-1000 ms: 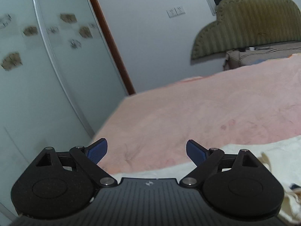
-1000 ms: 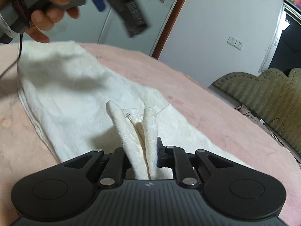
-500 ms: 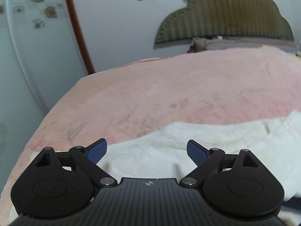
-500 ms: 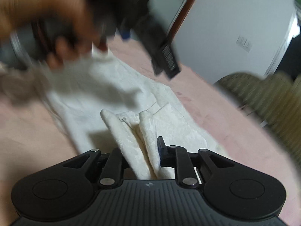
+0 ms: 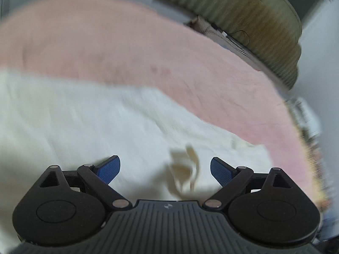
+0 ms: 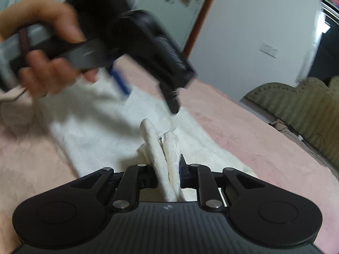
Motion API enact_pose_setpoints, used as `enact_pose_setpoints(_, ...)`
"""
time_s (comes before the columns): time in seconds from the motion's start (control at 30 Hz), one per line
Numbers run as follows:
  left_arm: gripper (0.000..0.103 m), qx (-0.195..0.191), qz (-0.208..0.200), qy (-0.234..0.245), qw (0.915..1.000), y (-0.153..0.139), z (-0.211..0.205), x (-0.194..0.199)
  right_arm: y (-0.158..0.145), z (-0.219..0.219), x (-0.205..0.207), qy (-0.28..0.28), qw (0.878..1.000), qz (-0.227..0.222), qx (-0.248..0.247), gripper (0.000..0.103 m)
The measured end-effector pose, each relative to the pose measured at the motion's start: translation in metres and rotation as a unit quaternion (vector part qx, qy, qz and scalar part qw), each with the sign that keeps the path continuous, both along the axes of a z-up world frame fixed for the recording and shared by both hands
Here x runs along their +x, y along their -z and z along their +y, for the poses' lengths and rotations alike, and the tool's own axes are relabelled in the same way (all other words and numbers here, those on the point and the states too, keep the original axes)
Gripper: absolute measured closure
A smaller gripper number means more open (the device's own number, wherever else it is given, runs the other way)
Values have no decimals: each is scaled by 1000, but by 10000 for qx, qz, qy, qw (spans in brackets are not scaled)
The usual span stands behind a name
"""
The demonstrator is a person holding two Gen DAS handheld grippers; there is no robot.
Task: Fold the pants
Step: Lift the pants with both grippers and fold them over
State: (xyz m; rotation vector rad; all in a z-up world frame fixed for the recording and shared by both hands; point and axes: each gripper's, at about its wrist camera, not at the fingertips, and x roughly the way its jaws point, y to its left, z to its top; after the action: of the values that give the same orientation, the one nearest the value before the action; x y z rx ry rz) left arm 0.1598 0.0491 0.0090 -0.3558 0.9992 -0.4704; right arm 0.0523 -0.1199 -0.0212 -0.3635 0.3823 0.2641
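White pants [image 5: 80, 122] lie spread on a pink bed cover [image 5: 127, 48]. My left gripper [image 5: 165, 170] is open, its blue pads [image 5: 109, 169] wide apart, hovering over the cloth with a raised bunch of fabric [image 5: 186, 169] between the fingers. In the right wrist view my right gripper [image 6: 168, 172] is shut on a bunched fold of the pants [image 6: 165, 146], held slightly lifted. The left gripper [image 6: 148, 97], held by a hand [image 6: 42, 42], shows blurred just above and beyond that fold, over the spread pants [image 6: 95, 127].
A green padded headboard [image 5: 254, 19] stands at the far end of the bed; it also shows in the right wrist view [image 6: 300, 114]. A white wall with a socket [image 6: 269, 49] and a brown door frame [image 6: 199, 21] lie behind. The bed cover's edge falls off at the right [image 5: 300, 148].
My left gripper has swung from the bed's far side down over the pants, toward the fold my right gripper holds. The right gripper has kept its grip and hardly moved.
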Motion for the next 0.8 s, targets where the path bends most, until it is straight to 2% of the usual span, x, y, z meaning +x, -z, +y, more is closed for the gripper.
enact_pose_setpoints(0.07,9,-503,394,20,9980,9,3,0,-9,-8,0,98,9996,-212,177,87)
enact_pose_setpoints(0.17,5,-1246,937,-2,9878,23,0,6,-17,-10,-2,2,9992,-379,159,87)
enact_pose_setpoints(0.27,3,-1652,1309,-214,9773,41,-5,19,-16,-7,-8,-58,9992,-386,66,87)
enact_pose_setpoints(0.37,3,-1941,1515,-319,9687,51,-14,30,-14,-5,-15,-251,9992,-310,99,87)
enact_pose_setpoints(0.43,14,-2093,1428,-299,9669,54,-19,32,-13,0,-20,-284,9990,-346,-62,87)
enact_pose_setpoints(0.5,64,-2084,1397,-277,9676,56,-23,33,-11,1,-19,-288,9991,-305,-22,87)
enact_pose_setpoints(0.57,85,-1992,1398,-331,9694,59,-27,36,-12,2,-18,-271,9992,-284,0,87)
enact_pose_setpoints(0.6,92,-1932,1287,-345,9721,57,-28,37,-11,3,-16,-269,9992,-294,-22,87)
enact_pose_setpoints(0.67,97,-1740,870,-250,9806,43,-33,40,-13,6,-15,-292,9990,-332,-61,87)
enact_pose_setpoints(0.7,97,-1619,536,-172,9852,31,-35,39,-15,7,-14,-297,9988,-392,-77,87)
enact_pose_setpoints(0.8,97,-1024,-246,-5,9944,4,-45,34,-19,10,-7,-253,9975,-653,-107,87)
